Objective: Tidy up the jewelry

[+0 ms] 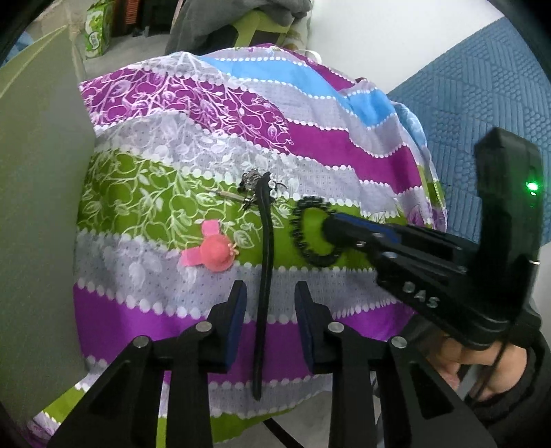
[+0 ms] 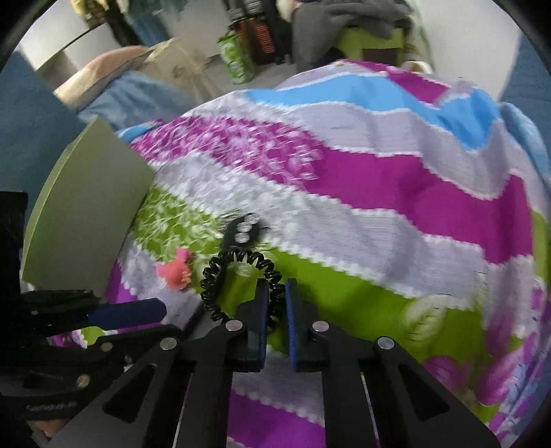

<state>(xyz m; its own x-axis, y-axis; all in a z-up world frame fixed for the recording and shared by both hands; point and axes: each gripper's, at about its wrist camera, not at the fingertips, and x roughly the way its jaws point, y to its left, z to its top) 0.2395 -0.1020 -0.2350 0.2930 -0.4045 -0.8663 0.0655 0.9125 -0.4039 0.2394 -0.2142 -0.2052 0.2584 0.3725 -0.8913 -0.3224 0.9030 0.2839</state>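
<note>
A black spiral hair tie [image 1: 303, 227] lies on the patterned cloth [image 1: 193, 303]; my right gripper [image 1: 329, 224] is shut on its right side, seen close up in the right wrist view [image 2: 276, 293] with the coil [image 2: 237, 256] between the pads. A long black strap [image 1: 263, 275] with rhinestones at its far end runs between the fingers of my open, empty left gripper [image 1: 270, 293]. A pink hat-shaped clip [image 1: 217, 253] lies to the left. A small pile of metal jewelry [image 1: 249, 189] lies beyond the strap.
A grey-green board [image 1: 38, 193] stands along the cloth's left edge. A blue textured mat [image 1: 482, 103] lies on the right. A green box [image 1: 98, 29] and a chair with clothes stand behind.
</note>
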